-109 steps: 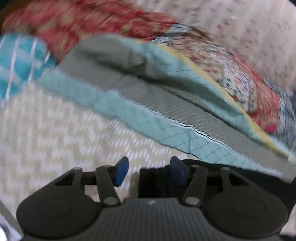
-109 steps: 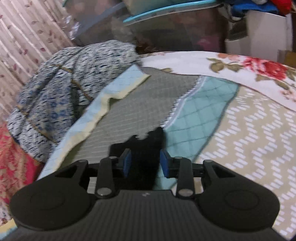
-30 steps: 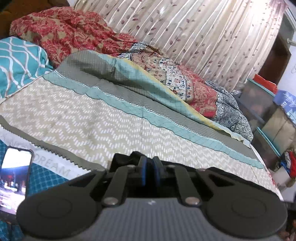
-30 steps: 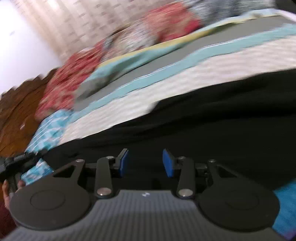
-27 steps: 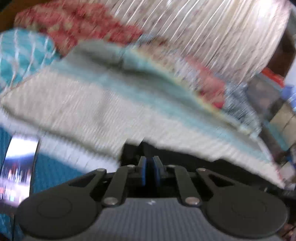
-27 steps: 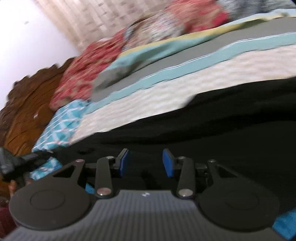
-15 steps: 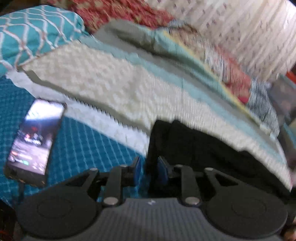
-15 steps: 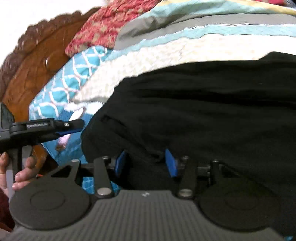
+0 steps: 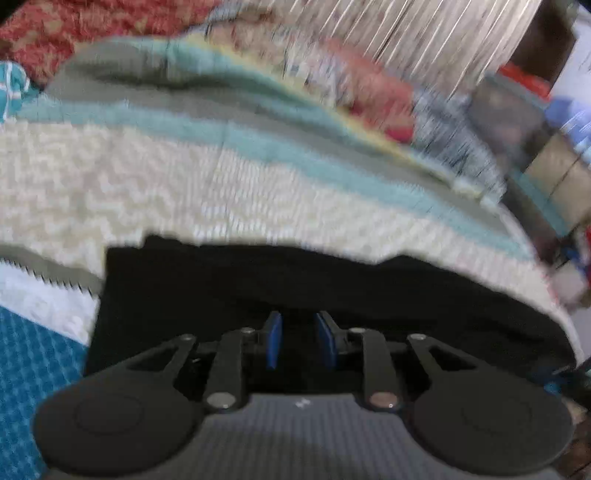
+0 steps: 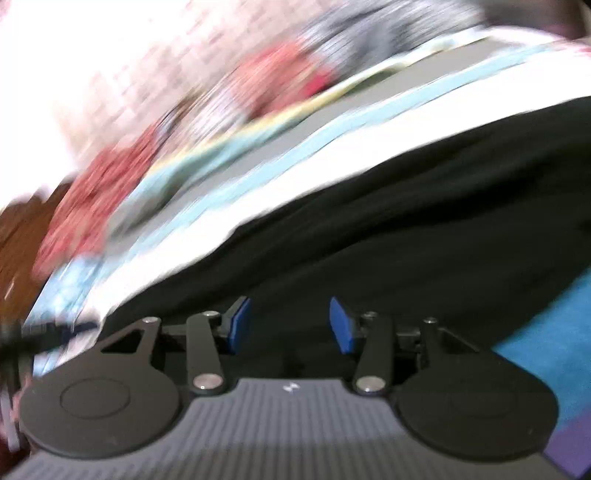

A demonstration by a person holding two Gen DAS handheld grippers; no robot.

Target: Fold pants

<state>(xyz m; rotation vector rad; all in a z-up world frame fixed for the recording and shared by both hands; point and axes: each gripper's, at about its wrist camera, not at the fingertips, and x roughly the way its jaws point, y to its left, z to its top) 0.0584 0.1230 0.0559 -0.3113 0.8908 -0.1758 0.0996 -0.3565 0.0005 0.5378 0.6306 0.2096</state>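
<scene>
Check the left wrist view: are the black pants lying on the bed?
Yes: the black pants lie spread across the patterned bedcover, just ahead of the left gripper.

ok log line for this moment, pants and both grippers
black pants: flat on bedspread | left gripper: open, empty | right gripper: open, empty

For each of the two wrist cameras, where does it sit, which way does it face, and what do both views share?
Left wrist view: sits on the left gripper, facing forward and down over the black pants toward the striped bedspread and curtain; only gripper parts show.
Right wrist view: sits on the right gripper, looking low across the black pants; blurred, no hand clearly visible.
Shared: the pants, bedspread and the red patterned bedding.
</scene>
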